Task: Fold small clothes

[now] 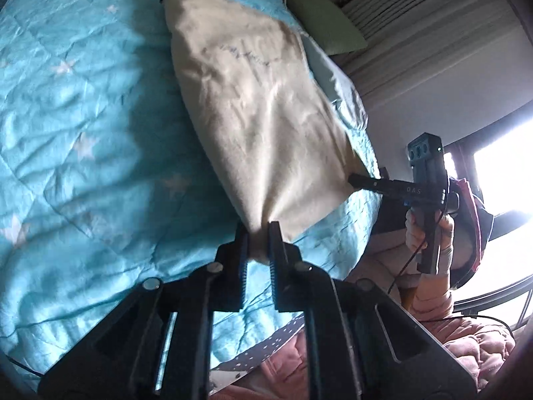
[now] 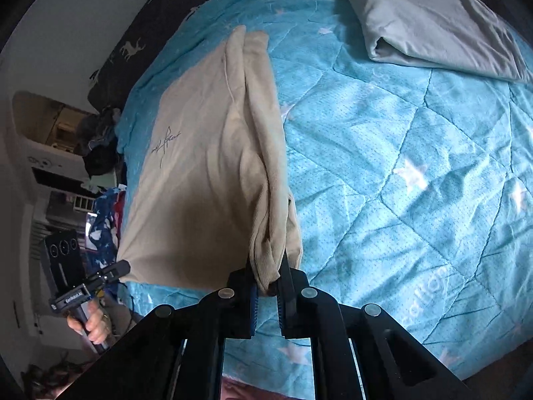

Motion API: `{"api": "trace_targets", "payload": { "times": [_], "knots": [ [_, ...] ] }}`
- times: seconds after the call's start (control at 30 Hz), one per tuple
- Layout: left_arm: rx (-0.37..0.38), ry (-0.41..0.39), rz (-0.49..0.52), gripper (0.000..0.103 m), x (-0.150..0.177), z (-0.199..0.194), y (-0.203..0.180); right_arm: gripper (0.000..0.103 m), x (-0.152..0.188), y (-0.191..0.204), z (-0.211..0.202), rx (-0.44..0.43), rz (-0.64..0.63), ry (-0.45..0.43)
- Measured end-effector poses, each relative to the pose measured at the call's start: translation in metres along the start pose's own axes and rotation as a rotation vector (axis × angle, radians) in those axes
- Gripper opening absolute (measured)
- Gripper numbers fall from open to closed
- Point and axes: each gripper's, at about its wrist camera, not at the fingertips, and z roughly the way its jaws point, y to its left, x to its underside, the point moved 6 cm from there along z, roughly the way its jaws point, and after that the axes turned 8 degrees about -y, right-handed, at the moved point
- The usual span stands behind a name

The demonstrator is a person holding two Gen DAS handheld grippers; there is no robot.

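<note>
The left gripper (image 1: 259, 230) is pinching a bunched corner of the cream garment (image 1: 253, 106), its two black fingers (image 1: 240, 243) drawn nearly together with only the gathered cloth between them. In the right wrist view the same left gripper (image 2: 116, 268) is showing at the far left edge, clamped on the garment's near corner, with a hand (image 2: 90, 325) wrapped around its handle.

The cream garment (image 2: 200, 153) is lying on the turquoise quilt (image 2: 399, 166), with its near edge lifted and stretched between the two grippers. It is looking soft and knitted, folded lengthwise so that a thick rolled ridge is running along one side; a small dark scribbled mark is sitting on its flat face, too small to read.

The right gripper (image 2: 269, 280) is squeezing the ribbed end of that ridge, its jaws almost closed on the fabric. From the left wrist view, the right gripper (image 1: 354, 178) is meeting the garment's other near corner, though its tips are partly hidden by cloth.

The quilt is showing diamond stitching, a crinkled surface and pale stars. At the far right, a folded grey cloth (image 2: 433, 23) is resting well apart from the garment, partly cut off by the picture's edge.
</note>
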Motion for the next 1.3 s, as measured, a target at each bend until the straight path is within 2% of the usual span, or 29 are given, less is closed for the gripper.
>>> {"api": "trace_targets", "payload": {
  "times": [0.03, 0.07, 0.1, 0.13, 0.2, 0.23, 0.27, 0.3, 0.37, 0.5, 0.67, 0.8, 0.9, 1.07, 1.23, 1.3],
  "knots": [
    [-0.02, 0.023, -0.028, 0.014, 0.005, 0.006, 0.009, 0.016, 0.005, -0.001, 0.005, 0.031, -0.025, 0.011],
    [-0.027, 0.031, -0.048, 0.017, 0.009, 0.009, 0.013, 0.029, 0.009, -0.005, 0.012, 0.08, -0.061, 0.03],
    [-0.023, 0.032, -0.065, 0.019, 0.01, 0.008, 0.017, 0.033, 0.014, -0.008, 0.016, 0.106, -0.071, 0.032],
    [-0.012, 0.024, -0.082, 0.021, 0.009, 0.006, 0.018, 0.034, 0.018, -0.008, 0.018, 0.088, -0.056, 0.022],
    [-0.028, 0.012, -0.069, 0.039, 0.005, 0.001, 0.017, 0.043, 0.014, -0.011, 0.011, 0.049, -0.017, 0.003],
    [-0.044, -0.005, -0.053, 0.045, 0.0, -0.003, 0.016, 0.046, 0.01, -0.014, 0.004, 0.044, -0.011, -0.018],
    [-0.06, -0.033, -0.031, 0.057, -0.007, -0.008, 0.014, 0.052, 0.003, -0.016, -0.002, 0.048, -0.017, -0.051],
    [-0.072, -0.068, -0.009, 0.062, -0.017, -0.014, 0.012, 0.058, -0.005, -0.016, -0.004, 0.049, -0.031, -0.069],
    [-0.083, -0.115, 0.015, 0.065, -0.034, -0.021, 0.011, 0.059, -0.019, -0.021, -0.005, 0.043, -0.023, -0.103],
    [-0.136, -0.149, 0.006, 0.066, -0.076, -0.022, 0.021, 0.059, -0.053, -0.021, 0.009, -0.034, 0.045, -0.124],
    [-0.188, -0.143, 0.014, 0.066, -0.123, -0.003, 0.027, 0.059, -0.104, 0.014, 0.034, -0.105, 0.022, -0.106],
    [-0.206, -0.149, -0.001, 0.066, -0.146, 0.004, 0.037, 0.059, -0.139, 0.037, 0.062, -0.128, -0.019, -0.078],
    [-0.221, -0.131, 0.0, 0.066, -0.158, 0.017, 0.044, 0.059, -0.149, 0.048, 0.081, -0.127, -0.055, -0.053],
    [-0.253, -0.116, -0.006, 0.066, -0.182, 0.035, 0.06, 0.061, -0.169, 0.039, 0.101, -0.111, -0.065, -0.022],
    [-0.272, -0.118, -0.003, 0.066, -0.203, 0.05, 0.072, 0.061, -0.187, 0.028, 0.118, -0.137, -0.057, 0.012],
    [-0.256, -0.117, -0.022, 0.066, -0.211, 0.055, 0.077, 0.061, -0.192, 0.026, 0.122, -0.163, -0.047, 0.015]
  ]
}}
